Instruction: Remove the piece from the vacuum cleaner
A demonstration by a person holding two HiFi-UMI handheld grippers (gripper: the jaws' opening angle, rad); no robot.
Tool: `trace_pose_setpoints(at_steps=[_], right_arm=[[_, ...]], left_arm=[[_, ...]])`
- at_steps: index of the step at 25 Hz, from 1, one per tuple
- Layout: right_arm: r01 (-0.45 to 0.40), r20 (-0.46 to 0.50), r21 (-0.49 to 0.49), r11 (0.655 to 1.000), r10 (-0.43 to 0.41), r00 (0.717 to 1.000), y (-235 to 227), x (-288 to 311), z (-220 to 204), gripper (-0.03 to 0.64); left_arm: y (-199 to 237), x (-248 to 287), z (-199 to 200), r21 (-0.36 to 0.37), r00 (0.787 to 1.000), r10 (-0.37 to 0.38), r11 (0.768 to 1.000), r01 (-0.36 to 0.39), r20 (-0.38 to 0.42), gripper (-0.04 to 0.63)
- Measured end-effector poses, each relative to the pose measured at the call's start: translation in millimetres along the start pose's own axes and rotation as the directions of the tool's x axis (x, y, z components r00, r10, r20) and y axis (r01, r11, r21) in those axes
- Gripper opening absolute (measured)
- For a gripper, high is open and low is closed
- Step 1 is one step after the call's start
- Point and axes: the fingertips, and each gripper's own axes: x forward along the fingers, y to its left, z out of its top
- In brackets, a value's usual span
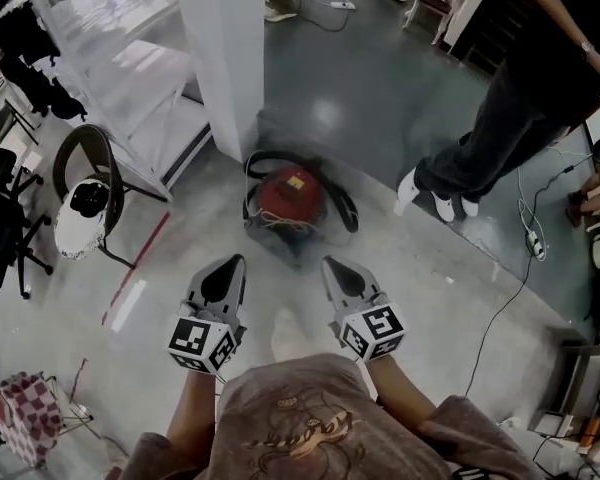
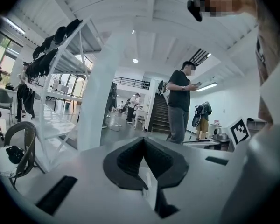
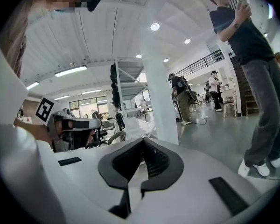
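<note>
Grey concrete floor [image 1: 380, 98] spreads around a white pillar [image 1: 225, 58]. At the pillar's foot, at 12 o'clock from the 2 grippers, sits the red vacuum cleaner [image 1: 290, 198], a black hose [image 1: 346, 214] looped round it. Left gripper [image 1: 234, 262] and right gripper [image 1: 330, 264] hover near it without touching, jaws pressed together on nothing. A bystander [image 1: 525, 98] stands at 2 o'clock and a chair [image 1: 85, 193] at 9 o'clock.

A bystander [image 1: 505, 128] stands near a white pillar [image 1: 225, 53].
</note>
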Motion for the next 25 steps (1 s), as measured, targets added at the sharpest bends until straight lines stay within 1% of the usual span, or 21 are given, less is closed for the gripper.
trace_pose_setpoints(at_steps=[4,8,14,18,25], right_arm=[[-0.009,-0.003,-0.009,1.000,0.009,1.000,-23,22,11,0.000],[0.008,-0.005,0.008,1.000,-0.008,1.000,-38,36,18,0.000],[0.053,0.009,0.027,0.998,-0.053,0.999,-45,55,26,0.000],[0.090,0.037,0.043,0.995,-0.092,0.995,-46,61,29,0.000],[0.118,0.069,0.072,0.990,-0.123,0.990,-43,75,35,0.002]], left_arm=[[8,33,11,-0.004,1.000,-0.007,1.000,0.007,0.005,0.003],[16,55,15,-0.004,0.999,-0.029,1.000,0.029,-0.018,0.003],[35,81,25,-0.002,0.996,-0.081,0.997,0.081,-0.031,0.003],[41,93,26,0.015,0.989,-0.131,0.991,0.132,-0.063,0.003],[53,104,32,0.016,0.977,-0.199,0.980,0.200,-0.072,0.005]])
